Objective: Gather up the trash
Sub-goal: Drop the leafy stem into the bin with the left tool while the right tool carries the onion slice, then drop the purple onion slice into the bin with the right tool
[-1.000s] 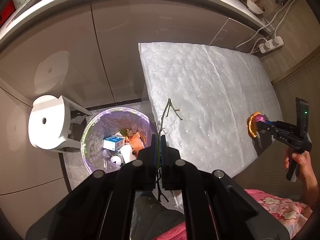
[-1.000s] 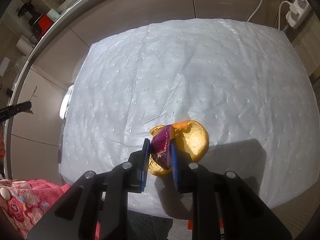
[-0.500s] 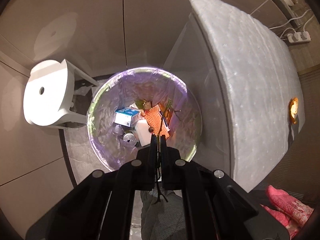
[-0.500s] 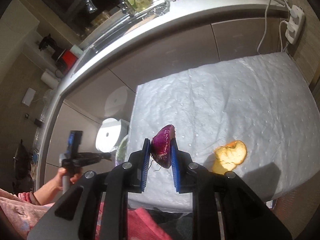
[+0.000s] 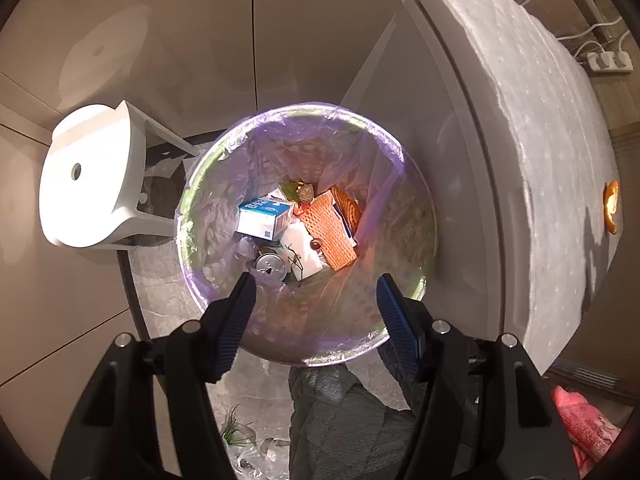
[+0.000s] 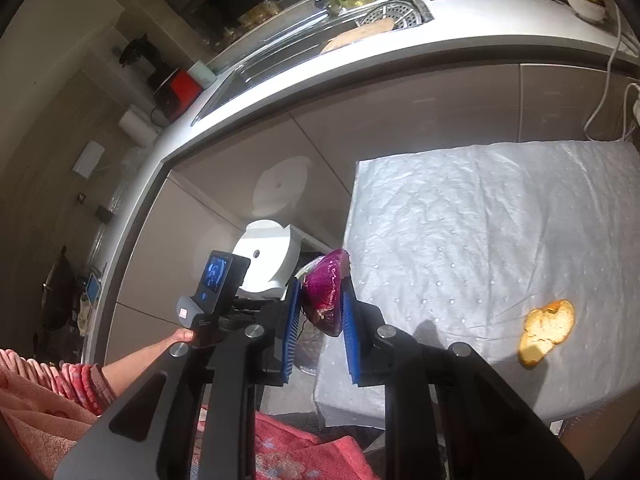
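My left gripper [image 5: 314, 292] is open and empty right above the round trash bin [image 5: 420, 280], which has a clear liner. In the bin lie a small box [image 5: 262, 218], an orange foam net [image 5: 330, 232], a can [image 5: 271, 266] and a thin twig [image 5: 295, 259]. My right gripper [image 6: 320, 312] is shut on a purple onion piece [image 6: 326, 294], held in the air off the table's left edge. An orange peel [image 6: 546, 332] lies on the white padded table [image 6: 480, 232]; it also shows in the left wrist view [image 5: 611, 206].
A white stool [image 5: 90, 178] stands beside the bin, against the cabinet fronts [image 5: 200, 32]. The left hand-held gripper body [image 6: 216, 296] shows in the right wrist view. A power strip [image 5: 610, 61] lies past the table. A kitchen counter with a sink [image 6: 384, 20] runs above.
My left gripper moved over the bin and opened; the twig it held now lies in the bin. My right gripper lifted the onion piece off the table and swung left, leaving the peel.
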`<state>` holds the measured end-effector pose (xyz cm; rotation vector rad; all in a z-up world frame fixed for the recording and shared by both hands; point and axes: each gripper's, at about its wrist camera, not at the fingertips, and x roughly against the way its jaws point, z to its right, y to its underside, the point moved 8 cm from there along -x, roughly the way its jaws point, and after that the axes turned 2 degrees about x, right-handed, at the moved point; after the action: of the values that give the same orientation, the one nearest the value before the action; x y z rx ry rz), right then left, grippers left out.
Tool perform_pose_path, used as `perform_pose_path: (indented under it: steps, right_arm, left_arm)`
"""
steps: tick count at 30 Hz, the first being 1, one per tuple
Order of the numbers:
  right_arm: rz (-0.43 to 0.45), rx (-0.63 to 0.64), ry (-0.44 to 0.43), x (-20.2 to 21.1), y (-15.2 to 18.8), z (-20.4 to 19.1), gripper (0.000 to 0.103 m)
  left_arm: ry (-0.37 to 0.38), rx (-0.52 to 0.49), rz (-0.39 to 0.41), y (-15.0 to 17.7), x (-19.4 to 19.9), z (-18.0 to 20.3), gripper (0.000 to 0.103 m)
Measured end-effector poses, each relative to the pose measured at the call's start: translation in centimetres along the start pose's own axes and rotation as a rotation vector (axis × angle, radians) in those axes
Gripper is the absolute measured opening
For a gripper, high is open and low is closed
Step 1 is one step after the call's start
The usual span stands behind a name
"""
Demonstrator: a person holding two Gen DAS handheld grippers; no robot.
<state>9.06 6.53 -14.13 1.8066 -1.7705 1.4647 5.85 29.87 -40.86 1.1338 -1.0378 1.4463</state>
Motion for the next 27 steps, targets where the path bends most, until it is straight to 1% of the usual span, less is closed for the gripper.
perform_pose_path:
  steps: [3,5,7,9,12,13,15,17,19,20,21,23,25,27]
  right_arm:
    - [-0.047,0.041,-0.034,-2.9,0.5,-2.1,0.021]
    - [-0.085,0.062,-0.06,-5.3,1.0,-3.2,0.021]
    - [-0.13,0.085,-0.069,-8.1,1.6,-4.2,0.021]
    - [-0.18,0.108,-0.081,-10.8,2.5,-5.1,0.021]
    - [-0.258,0.156,-0.07,-14.9,4.0,-6.1,0.021]
    - [-0.281,0.167,-0.066,-16.1,4.5,-6.3,0.021]
    - [-0.323,0.189,-0.056,-18.3,5.4,-6.7,0.021]
    - [-0.355,0.217,-0.045,-20.1,6.1,-7.1,0.021]
    - [-0.392,0.241,-0.012,-21.8,6.9,-7.1,0.023]
    - [-0.404,0.247,0.003,-22.3,7.1,-7.0,0.027]
    - [-0.412,0.245,0.005,-22.8,7.3,-6.9,0.038]
    - [-0.413,0.234,0.011,-22.9,7.3,-6.7,0.048]
    - [-0.395,0.218,0.001,-22.2,7.0,-6.7,0.051]
    - [-0.362,0.194,0.008,-20.9,6.1,-6.3,0.055]
  left_arm:
    - [0.026,0.001,0.068,0.0,3.6,-0.1,0.06]
    - [0.024,-0.004,0.119,0.1,6.5,-0.2,0.061]
    - [0.018,-0.006,0.174,0.3,9.6,-0.2,0.069]
    - [0.005,-0.01,0.234,0.5,12.8,-0.1,0.07]
    - [-0.03,0.0,0.302,0.8,16.6,-0.5,0.081]
    - [-0.04,0.0,0.323,0.9,17.6,-0.7,0.083]
    - [-0.056,-0.004,0.346,1.3,19.2,-1.1,0.085]
    - [-0.09,-0.005,0.355,1.8,20.1,-1.6,0.085]
    - [-0.122,0.001,0.357,2.2,20.4,-2.4,0.085]
    - [-0.124,0.008,0.354,2.5,20.5,-2.9,0.085]
    - [-0.124,0.019,0.349,2.7,20.4,-3.2,0.085]
    - [-0.124,0.037,0.342,3.1,20.4,-3.7,0.085]
    - [-0.119,0.044,0.338,3.2,20.2,-3.9,0.085]
    - [-0.112,0.043,0.337,3.2,20.2,-3.7,0.085]
